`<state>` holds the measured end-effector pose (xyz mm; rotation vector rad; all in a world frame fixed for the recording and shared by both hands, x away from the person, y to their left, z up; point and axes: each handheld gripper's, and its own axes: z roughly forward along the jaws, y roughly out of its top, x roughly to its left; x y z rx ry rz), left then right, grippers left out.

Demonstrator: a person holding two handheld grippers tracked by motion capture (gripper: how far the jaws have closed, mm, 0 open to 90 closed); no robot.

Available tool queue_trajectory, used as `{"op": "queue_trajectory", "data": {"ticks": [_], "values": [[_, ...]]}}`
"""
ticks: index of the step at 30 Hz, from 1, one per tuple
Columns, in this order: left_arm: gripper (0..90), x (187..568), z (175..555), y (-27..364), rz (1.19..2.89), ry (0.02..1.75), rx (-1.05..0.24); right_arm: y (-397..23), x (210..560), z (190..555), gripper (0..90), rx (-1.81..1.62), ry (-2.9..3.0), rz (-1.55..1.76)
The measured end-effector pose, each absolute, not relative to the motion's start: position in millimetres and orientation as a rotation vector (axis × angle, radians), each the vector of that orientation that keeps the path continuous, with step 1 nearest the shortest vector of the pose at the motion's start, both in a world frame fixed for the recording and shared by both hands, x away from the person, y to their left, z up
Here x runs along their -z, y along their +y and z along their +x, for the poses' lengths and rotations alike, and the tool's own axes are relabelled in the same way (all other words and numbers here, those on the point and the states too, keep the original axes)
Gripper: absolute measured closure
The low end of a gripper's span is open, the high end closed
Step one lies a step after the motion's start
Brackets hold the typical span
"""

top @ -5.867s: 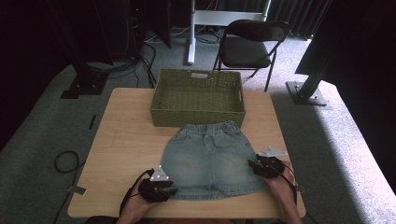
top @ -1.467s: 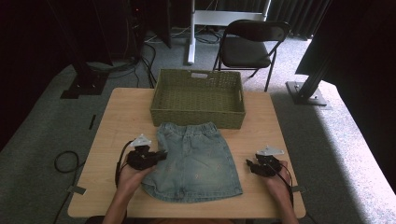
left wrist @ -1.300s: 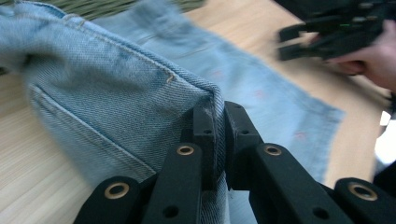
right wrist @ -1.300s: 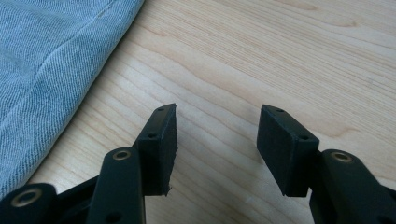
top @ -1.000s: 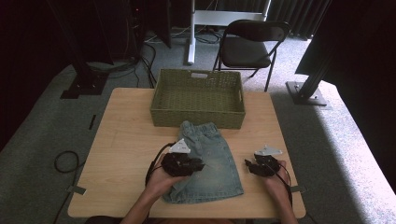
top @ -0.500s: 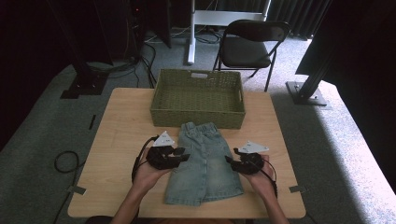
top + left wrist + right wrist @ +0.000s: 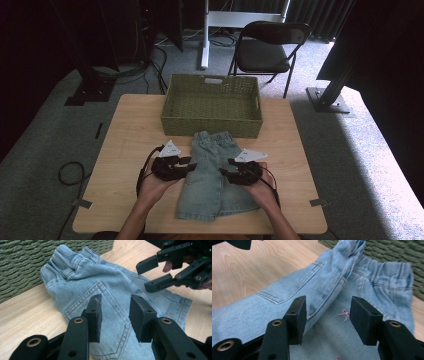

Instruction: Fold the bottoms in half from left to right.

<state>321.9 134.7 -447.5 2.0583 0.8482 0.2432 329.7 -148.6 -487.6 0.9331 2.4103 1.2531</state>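
While the skirt (image 7: 212, 175) lies half-folded on the surface (image 7: 130, 125) before the basket (image 7: 212, 102), both grippers, left (image 7: 189, 164) and right (image 7: 225, 171), hover with fingers spread and empty, so the right should pinch the unfolded edge squarely.

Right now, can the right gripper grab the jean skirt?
Probably yes. The right gripper hangs just over the jean skirt with its jaws open, and nothing lies between them and the cloth.

Folded denim skirt (image 7: 212, 172) between two hand-held grippers, before a woven basket (image 7: 212, 105)
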Motion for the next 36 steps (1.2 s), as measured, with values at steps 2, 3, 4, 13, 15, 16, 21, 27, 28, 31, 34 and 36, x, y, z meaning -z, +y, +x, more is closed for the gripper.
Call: {"op": "queue_trajectory", "data": {"ticks": [2, 3, 4, 13, 15, 16, 21, 27, 28, 31, 34, 36], "values": [[62.3, 449.3, 322.9, 135.0, 2.062, 0.854, -0.253, -145.4, 491.2, 332.5, 46.5, -1.248, 2.422, 0.955], [62.2, 450.2, 323.2, 135.1, 2.062, 0.858, -0.259, -144.7, 492.6, 333.9, 46.6, -1.251, 2.428, 0.967], [62.1, 451.0, 323.5, 135.3, 2.061, 0.863, -0.265, -143.9, 494.6, 335.6, 46.6, -1.259, 2.434, 0.981], [61.5, 455.1, 326.5, 138.5, 2.052, 0.884, -0.28, -136.5, 505.7, 339.6, 70.9, -1.261, 2.515, 1.022], [61.5, 457.7, 327.8, 140.0, 2.048, 0.899, -0.288, -136.6, 501.5, 337.0, 82.9, -1.246, 2.503, 0.993], [61.5, 458.2, 328.1, 140.4, 2.048, 0.9, -0.29, -136.7, 499.1, 336.0, 83.3, -1.245, 2.494, 0.98], [61.3, 461.7, 329.2, 142.7, 2.039, 0.914, -0.29, -145.0, 483.6, 333.1, 83.8, -1.268, 2.442, 0.968], [61.0, 464.9, 330.5, 142.1, 2.042, 0.916, -0.283, -178.8, 461.6, 334.8, 84.0, -1.259, 2.328, 1.021], [60.9, 465.1, 330.6, 141.6, 2.044, 0.915, -0.28, -184.4, 460.2, 336.1, 84.0, -1.251, 2.318, 1.032], [60.4, 465.5, 330.9, 140.9, 2.045, 0.914, -0.28, -198.2, 460.8, 339.0, 84.0, -1.182, 2.272, 1.069], [60.4, 468.8, 332.8, 137.7, 2.051, 0.915, -0.273, -218.5, 485.6, 353.7, 78.2, -1.135, 2.352, 1.224], [60.2, 470.6, 333.4, 135.6, 2.053, 0.916, -0.267, -217.3, 499.7, 355.7, 69.3, -1.071, 2.352, 1.241]]}}
